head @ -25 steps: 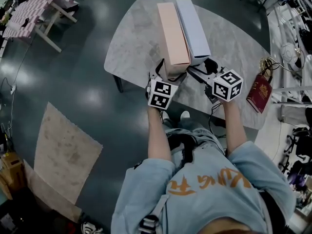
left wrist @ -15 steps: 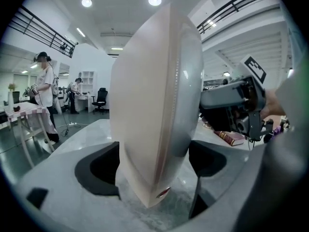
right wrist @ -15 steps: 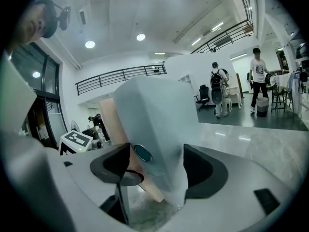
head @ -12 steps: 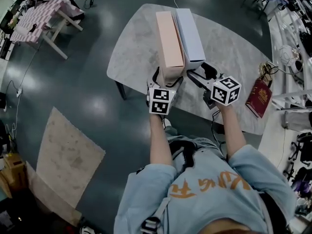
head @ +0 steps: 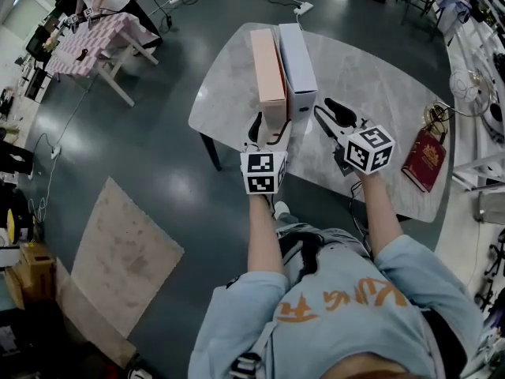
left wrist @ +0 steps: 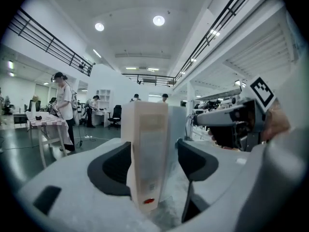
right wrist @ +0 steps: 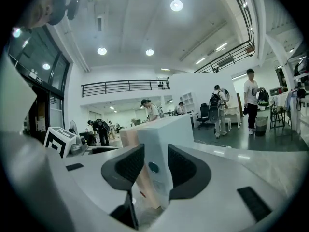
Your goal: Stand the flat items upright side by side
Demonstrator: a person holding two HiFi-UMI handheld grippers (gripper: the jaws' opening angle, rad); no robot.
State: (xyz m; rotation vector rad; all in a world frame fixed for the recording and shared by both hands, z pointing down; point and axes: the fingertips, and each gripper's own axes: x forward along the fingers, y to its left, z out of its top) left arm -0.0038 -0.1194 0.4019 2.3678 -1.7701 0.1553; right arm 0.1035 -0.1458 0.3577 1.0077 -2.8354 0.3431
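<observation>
Two long flat boxes stand on edge side by side on the marble table (head: 379, 77): a pink box (head: 268, 65) on the left and a white box (head: 296, 58) on the right, touching. My left gripper (head: 267, 129) has just been closing. The pink box's near end (left wrist: 147, 149) shows between its jaws, with a gap at the right pad. My right gripper (head: 333, 115) has also just been closing. In the head view it sits right of the white box's end, apart from it. In its own view the white box (right wrist: 157, 144) fills the gap ahead of its pads.
A dark red book (head: 424, 158) lies near the table's right edge. On the floor are a pale rug (head: 118, 251) at the left and a power strip (head: 304, 8) beyond the table. A cloth-covered table (head: 83, 42) with a person stands far left. Shelving lines the right side.
Both grippers have risen and drawn back a little from the box ends, and their jaws stand narrower. The two boxes stay upright and have not shifted.
</observation>
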